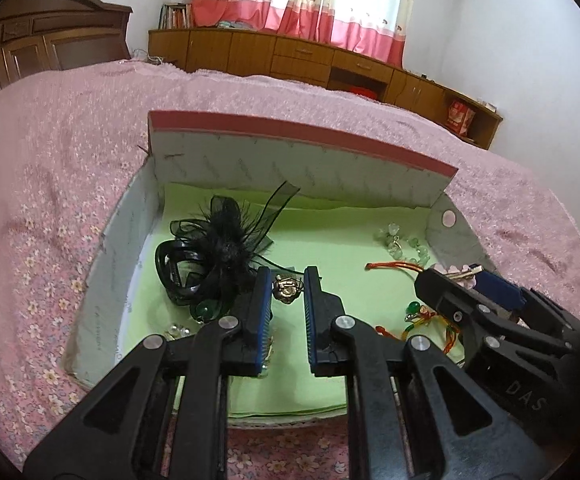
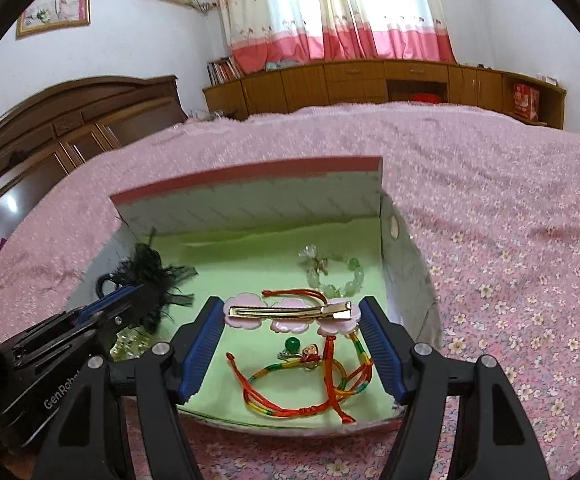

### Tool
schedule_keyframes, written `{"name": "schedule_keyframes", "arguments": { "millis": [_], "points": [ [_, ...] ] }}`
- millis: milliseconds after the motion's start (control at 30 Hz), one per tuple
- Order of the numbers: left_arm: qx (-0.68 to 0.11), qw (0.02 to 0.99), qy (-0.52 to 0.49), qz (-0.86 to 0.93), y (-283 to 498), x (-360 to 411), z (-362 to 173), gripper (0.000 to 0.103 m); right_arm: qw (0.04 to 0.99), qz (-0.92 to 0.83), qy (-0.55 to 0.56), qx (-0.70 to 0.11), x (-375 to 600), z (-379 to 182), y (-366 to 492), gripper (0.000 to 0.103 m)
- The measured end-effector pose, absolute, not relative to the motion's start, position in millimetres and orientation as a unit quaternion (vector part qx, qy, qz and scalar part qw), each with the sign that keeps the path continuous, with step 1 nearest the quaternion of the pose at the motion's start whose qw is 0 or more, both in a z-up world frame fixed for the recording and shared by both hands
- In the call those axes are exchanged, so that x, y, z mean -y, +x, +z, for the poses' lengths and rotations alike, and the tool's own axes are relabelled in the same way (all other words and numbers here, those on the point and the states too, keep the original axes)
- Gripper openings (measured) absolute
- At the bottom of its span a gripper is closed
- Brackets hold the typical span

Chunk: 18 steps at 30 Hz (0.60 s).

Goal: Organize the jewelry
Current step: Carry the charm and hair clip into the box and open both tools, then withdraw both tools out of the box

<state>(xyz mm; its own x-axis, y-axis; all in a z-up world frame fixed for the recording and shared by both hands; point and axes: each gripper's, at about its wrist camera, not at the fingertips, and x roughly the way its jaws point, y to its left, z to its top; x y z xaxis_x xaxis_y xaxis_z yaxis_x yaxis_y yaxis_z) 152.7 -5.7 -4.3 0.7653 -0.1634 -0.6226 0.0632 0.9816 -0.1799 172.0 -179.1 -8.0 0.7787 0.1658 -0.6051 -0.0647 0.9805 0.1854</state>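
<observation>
Holding that pink flower hair clip (image 2: 290, 314) lengthwise between its 2 blue pads, the right gripper (image 2: 291, 316) has the risky job here: the clip spans the whole gap, gripped only at its scalloped ends, and my read is that a slight twist or slackening would let it pivot out and drop onto the cords below. Right under it lies the multicoloured cord bracelet (image 2: 309, 388), loose ends trailing, so a low pass could snag a strand and drag the whole tangle along. Over on the left, the left gripper (image 1: 286, 288) has its jaws parted on either side of a small gold rose-shaped piece (image 1: 287, 289), not clamped on it as far as I can tell, though the view is tight and contact with 1 pad is hard to rule out. The black feather hairpiece (image 1: 218, 252) sits just beside that left finger, and closing now could pinch stray feathers along with the rose. Everything lives in 1 open box (image 1: 301, 152), lid flap standing up at the back, floor lined in pale green: feather hairpiece at the left, rose near the middle, a pale green bead bracelet (image 2: 335, 276) at the back right, a green-stone ring (image 2: 293, 346) and the cords at front right. The box rests on a pink floral bedspread (image 1: 42, 208).
</observation>
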Motion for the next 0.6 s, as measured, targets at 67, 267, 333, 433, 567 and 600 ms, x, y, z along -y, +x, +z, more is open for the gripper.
{"name": "schedule_keyframes", "arguments": {
  "millis": [67,267,333,433,567,600],
  "points": [
    [-0.336,0.937,-0.07,-0.059,152.3,6.7,-3.5,0.008,0.94,0.061,0.07,-0.33,176.5,-8.9,173.7,0.071],
    [-0.344,0.935,-0.072,-0.058,151.9,5.3,-1.7,0.01,0.936,0.059,0.058,-0.343,173.3,-11.6,179.3,0.071],
    [-0.346,0.934,-0.074,-0.056,152.3,3.9,-0.4,0.014,0.935,0.062,0.059,-0.345,173.9,-10.9,179.0,0.072],
    [-0.347,0.932,-0.084,-0.057,148.2,-0.9,3.0,0.018,0.934,0.062,0.063,-0.345,176.5,-8.1,177.8,0.072],
    [-0.343,0.933,-0.089,-0.055,143.0,-4.2,9.0,0.023,0.937,0.063,0.071,-0.336,180.8,0.1,170.7,0.072],
    [-0.342,0.934,-0.09,-0.055,141.4,-4.7,10.8,0.026,0.938,0.063,0.071,-0.334,181.1,2.5,168.3,0.072]
  ]
}}
